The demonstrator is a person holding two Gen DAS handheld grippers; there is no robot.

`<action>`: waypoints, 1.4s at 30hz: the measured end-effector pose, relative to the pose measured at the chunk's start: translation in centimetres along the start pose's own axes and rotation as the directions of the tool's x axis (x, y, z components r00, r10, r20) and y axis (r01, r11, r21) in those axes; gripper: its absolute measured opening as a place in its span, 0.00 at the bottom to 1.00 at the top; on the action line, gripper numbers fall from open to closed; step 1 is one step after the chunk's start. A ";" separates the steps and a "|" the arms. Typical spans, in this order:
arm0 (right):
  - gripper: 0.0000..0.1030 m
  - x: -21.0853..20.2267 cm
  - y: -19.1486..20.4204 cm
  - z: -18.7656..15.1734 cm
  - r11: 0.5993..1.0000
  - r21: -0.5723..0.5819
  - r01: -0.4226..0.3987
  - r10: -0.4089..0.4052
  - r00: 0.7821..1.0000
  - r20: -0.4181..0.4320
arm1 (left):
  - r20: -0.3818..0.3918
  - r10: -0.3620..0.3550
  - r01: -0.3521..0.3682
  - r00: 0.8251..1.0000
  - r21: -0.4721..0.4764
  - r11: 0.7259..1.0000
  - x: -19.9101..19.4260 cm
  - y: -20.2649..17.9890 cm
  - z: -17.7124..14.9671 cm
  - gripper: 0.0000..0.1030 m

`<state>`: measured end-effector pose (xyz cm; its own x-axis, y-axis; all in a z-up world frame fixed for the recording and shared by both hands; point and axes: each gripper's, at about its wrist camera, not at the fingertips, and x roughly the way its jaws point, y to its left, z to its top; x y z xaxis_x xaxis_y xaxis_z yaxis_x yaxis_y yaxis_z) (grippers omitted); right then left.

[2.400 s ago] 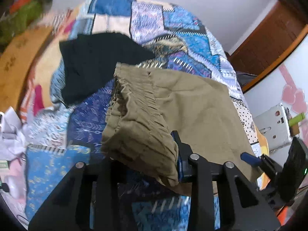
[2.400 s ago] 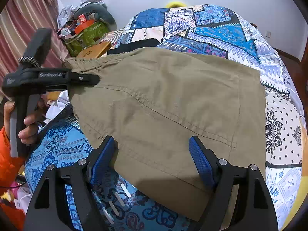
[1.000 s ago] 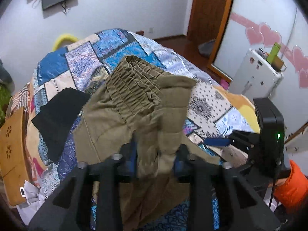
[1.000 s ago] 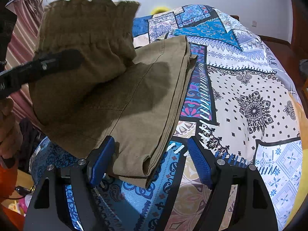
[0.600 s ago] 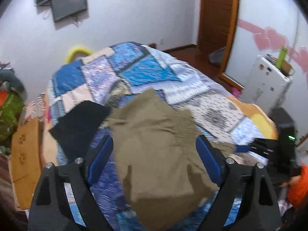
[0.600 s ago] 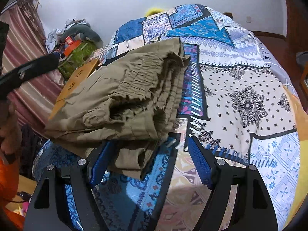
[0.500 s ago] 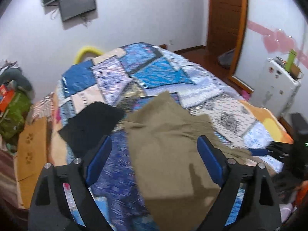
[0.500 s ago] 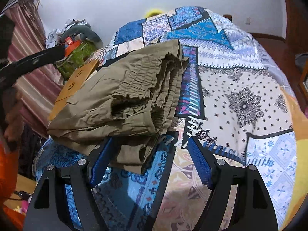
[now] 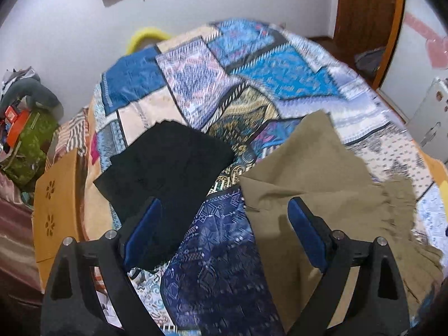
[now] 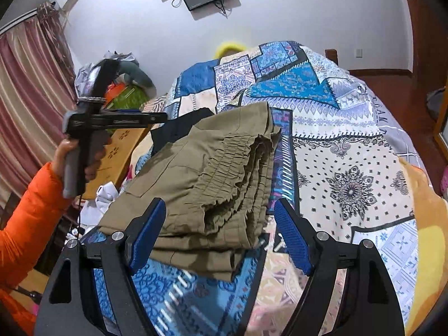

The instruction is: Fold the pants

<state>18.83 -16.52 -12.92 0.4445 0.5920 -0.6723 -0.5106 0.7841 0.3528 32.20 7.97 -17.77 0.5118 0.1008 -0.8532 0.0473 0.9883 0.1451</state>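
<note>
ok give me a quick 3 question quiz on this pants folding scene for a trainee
1. True or false: the olive pants lie folded in a stack on the patchwork bedspread.
2. Which garment lies beside the pants on the side of the left gripper? A) black garment B) red towel C) white shirt
3. Fill in: neither the left gripper nor the right gripper is gripping the pants; the jaws of both are ____.

Key: 1 true. 2 A, the black garment. 3 open.

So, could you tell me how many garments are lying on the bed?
2: folded olive pants near the bed's front edge, and a black garment beside them, further left. More may be hidden.
</note>
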 end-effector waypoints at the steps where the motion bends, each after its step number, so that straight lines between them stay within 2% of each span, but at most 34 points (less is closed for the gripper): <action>1: 0.74 0.7 0.0 -0.1 1.000 -0.006 0.010 -0.010 1.000 -0.009 | -0.014 0.002 -0.002 1.000 0.000 1.000 0.7 -0.1 0.2 0.89; 4: 0.75 2.6 -0.3 -0.8 0.998 -0.038 0.042 -0.044 0.998 -0.050 | -0.051 -0.022 0.021 0.998 -0.009 1.000 2.9 -0.4 1.0 0.89; 7: 0.77 3.3 -1.4 -1.2 1.000 -0.007 0.007 -0.007 0.998 -0.064 | -0.092 -0.057 0.056 0.994 -0.007 0.998 4.9 -0.9 1.7 0.89; 9: 0.78 3.4 -1.9 -0.9 1.000 -0.002 -0.012 0.012 0.998 -0.069 | -0.118 -0.058 0.061 0.991 0.023 0.998 6.1 -1.6 1.9 0.89; 12: 0.78 3.4 -2.0 -0.8 1.000 -0.025 0.004 -0.005 0.998 -0.065 | -0.173 -0.024 0.042 0.985 0.105 0.994 8.6 -2.9 1.1 0.93; 14: 0.78 3.4 -2.1 -0.6 0.999 -0.035 0.003 -0.005 0.998 -0.063 | -0.173 -0.015 0.036 0.985 0.115 0.993 9.2 -3.1 0.5 0.97; 17: 0.78 3.3 -2.5 -0.4 0.999 -0.026 0.018 -0.020 0.998 -0.055 | -0.151 -0.027 0.042 0.988 0.098 0.994 9.0 -2.6 -0.5 0.97; 24: 0.78 1.5 -4.5 0.5 0.996 0.042 0.072 -0.072 0.997 -0.015 | -0.154 0.024 -0.011 0.988 0.087 0.996 6.9 -1.7 -3.4 0.97; 29: 0.78 -0.1 -4.2 0.2 0.995 0.033 0.093 -0.094 0.995 0.013 | -0.174 0.048 -0.045 0.984 0.023 0.999 4.6 0.2 -6.4 0.97; 33: 0.78 -1.1 -3.2 -0.4 0.996 0.009 0.089 -0.090 0.996 0.017 | -0.181 0.060 -0.058 0.982 0.016 0.998 2.2 1.0 -9.3 0.97; 37: 0.79 -1.5 -2.0 -1.0 0.997 -0.002 0.071 -0.071 0.997 0.010 | -0.192 0.021 -0.022 0.981 0.001 1.000 -0.2 1.3 -12.6 0.97; 42: 0.79 -2.0 -0.4 -1.9 0.999 -0.022 0.049 -0.049 0.999 0.019 | -0.157 -0.062 0.058 0.986 -0.032 0.998 -3.0 0.5 -14.9 0.97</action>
<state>16.73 -18.37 -12.99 0.4830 0.5566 -0.6759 -0.5039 0.8080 0.3053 17.91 9.82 -22.56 0.3667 0.0557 -0.9287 0.0491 0.9957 0.0790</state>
